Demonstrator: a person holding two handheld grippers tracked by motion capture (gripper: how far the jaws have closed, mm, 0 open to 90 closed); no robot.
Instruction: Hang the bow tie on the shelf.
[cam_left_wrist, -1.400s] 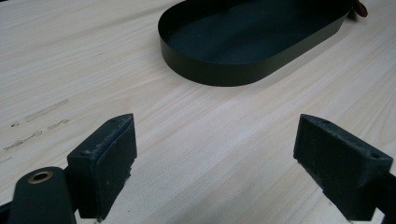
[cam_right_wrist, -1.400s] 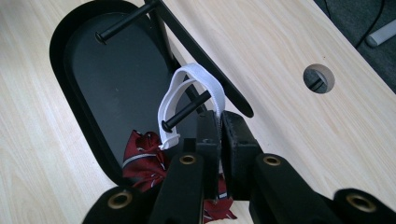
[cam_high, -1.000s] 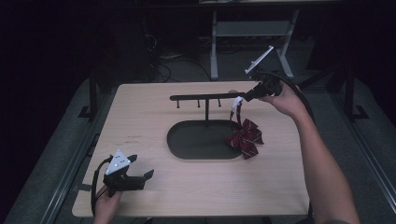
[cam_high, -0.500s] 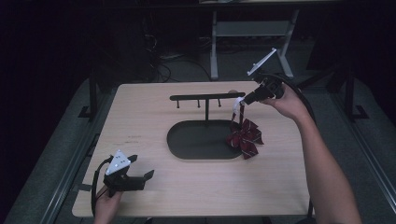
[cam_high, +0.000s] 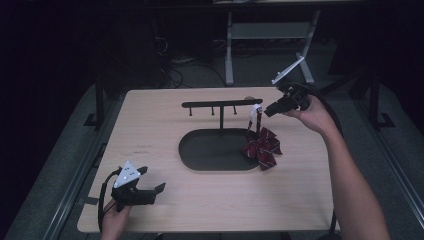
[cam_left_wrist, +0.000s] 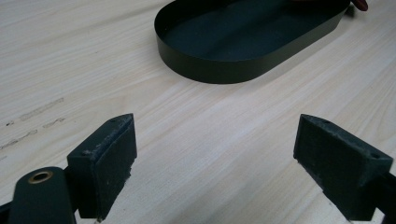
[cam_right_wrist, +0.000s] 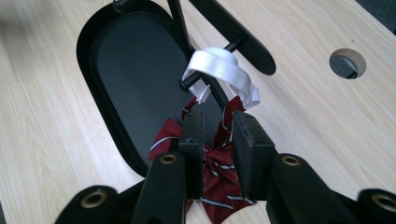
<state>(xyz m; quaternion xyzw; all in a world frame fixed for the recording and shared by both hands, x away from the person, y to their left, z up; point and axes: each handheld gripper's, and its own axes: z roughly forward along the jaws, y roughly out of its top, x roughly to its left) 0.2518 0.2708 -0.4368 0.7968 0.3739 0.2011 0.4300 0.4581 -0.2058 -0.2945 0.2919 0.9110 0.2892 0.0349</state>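
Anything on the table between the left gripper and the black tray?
Nothing: bare wood between the left gripper and the black tray, in the left gripper view.

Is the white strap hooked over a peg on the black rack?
Yes: the white strap loops over a peg of the black rack, the bow tie hanging below.

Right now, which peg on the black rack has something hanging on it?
The rightmost peg, beside the right gripper: the bow tie's white strap loops over it. The others are bare.

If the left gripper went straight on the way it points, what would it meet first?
Probably the near wall of the black tray. The left gripper hangs open low over bare table, nothing between jaws and tray. Its height is unclear, so it might skim the rim.
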